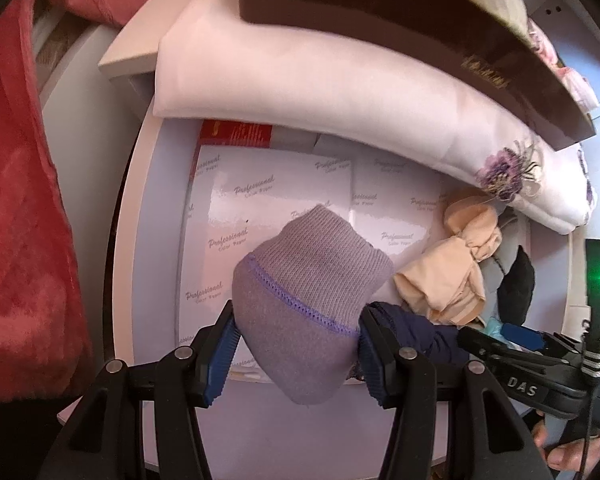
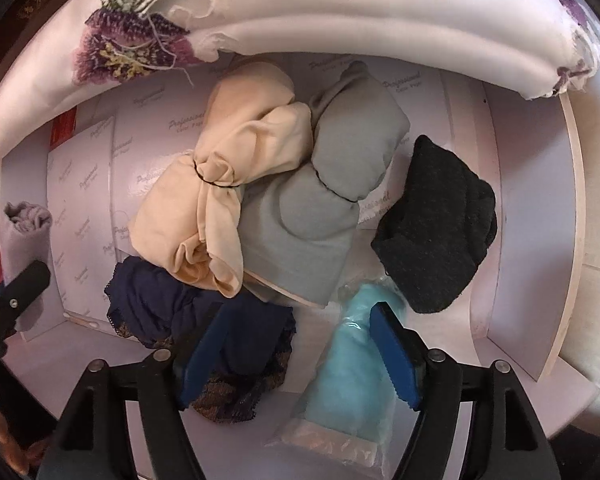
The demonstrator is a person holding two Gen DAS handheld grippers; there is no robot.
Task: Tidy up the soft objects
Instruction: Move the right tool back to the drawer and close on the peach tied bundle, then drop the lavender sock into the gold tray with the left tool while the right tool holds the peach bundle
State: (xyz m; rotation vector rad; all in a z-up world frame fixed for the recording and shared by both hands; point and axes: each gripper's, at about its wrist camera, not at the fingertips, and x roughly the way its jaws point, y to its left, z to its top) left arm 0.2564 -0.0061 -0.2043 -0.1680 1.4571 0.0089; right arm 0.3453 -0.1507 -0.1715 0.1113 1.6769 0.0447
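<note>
a: the left gripper [image 1: 296, 354] pinches a lilac sock [image 1: 304, 304], both blue pads pressed into its sides, ribbed cuff pointing away. it hangs above the paper-lined drawer floor [image 1: 260, 192], left of the pile.

b: and the right gripper [image 2: 300, 354]?

a: jaws spread, nothing pinched. the left pad lies over the navy lace piece [image 2: 168, 304], the right pad against the aqua packet [image 2: 352, 360]. bare floor shows between the pads.

b: judgement on the step?

a: the sock probably goes on the free liner at the left, away from the heap. lower it flat before letting go, so the roll does not unfold. for the right, choose one item; as it stands a closing could drag lace and packet together. the packet's film looks slippery, so i would grip across its middle.

b: rest of the pile?

a: beige bundle [image 2: 220, 184] and grey bundle [image 2: 328, 200], each tied with a thin dark band, touching. black sock [image 2: 436, 232] just to their right. white embroidered cloth [image 2: 340, 12] along the far edge.

b: writing?

a: liner sheets repeat "professional color paper". the right gripper body [image 1: 524, 390], seen from the left wrist, reads "das". the dark box [image 1: 380, 36] on the cloth has gold lettering, unreadable.
</note>
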